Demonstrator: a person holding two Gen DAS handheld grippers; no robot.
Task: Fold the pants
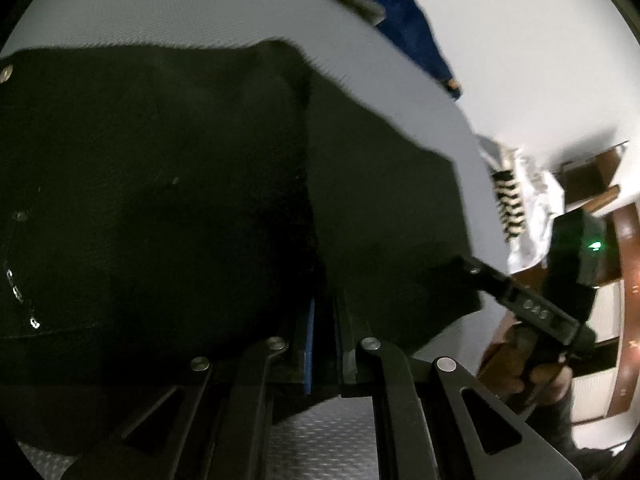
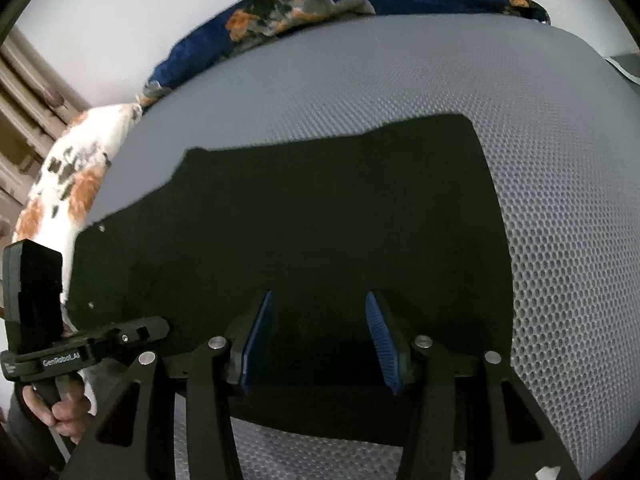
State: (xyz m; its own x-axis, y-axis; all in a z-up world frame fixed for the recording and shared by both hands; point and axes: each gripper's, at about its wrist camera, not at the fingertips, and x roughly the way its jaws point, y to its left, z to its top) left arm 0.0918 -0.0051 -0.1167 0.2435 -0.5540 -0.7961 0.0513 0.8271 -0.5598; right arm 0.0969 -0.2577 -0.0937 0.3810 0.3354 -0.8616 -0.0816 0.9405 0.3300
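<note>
Now the grey mesh mat [image 2: 540,200] lies widest, and the black pants [image 2: 300,208] lie on it. Over the pants' near edge, the right gripper [image 2: 318,336] has its fingers spread. The left gripper [image 1: 324,344] pinches pants cloth.

Left gripper [image 1: 324,344]: matte black linkage arms with triangular cut-outs, round silver pivot screws, blue ribbed pads; right gripper [image 2: 318,340] of the same build, its blue pads [image 2: 380,338] finely grooved; white "GenRobot.AI" lettering on the left unit's black body beside it; a green light on the right unit's housing; bare-skinned hand [image 2: 66,408] on a black handle.
</note>
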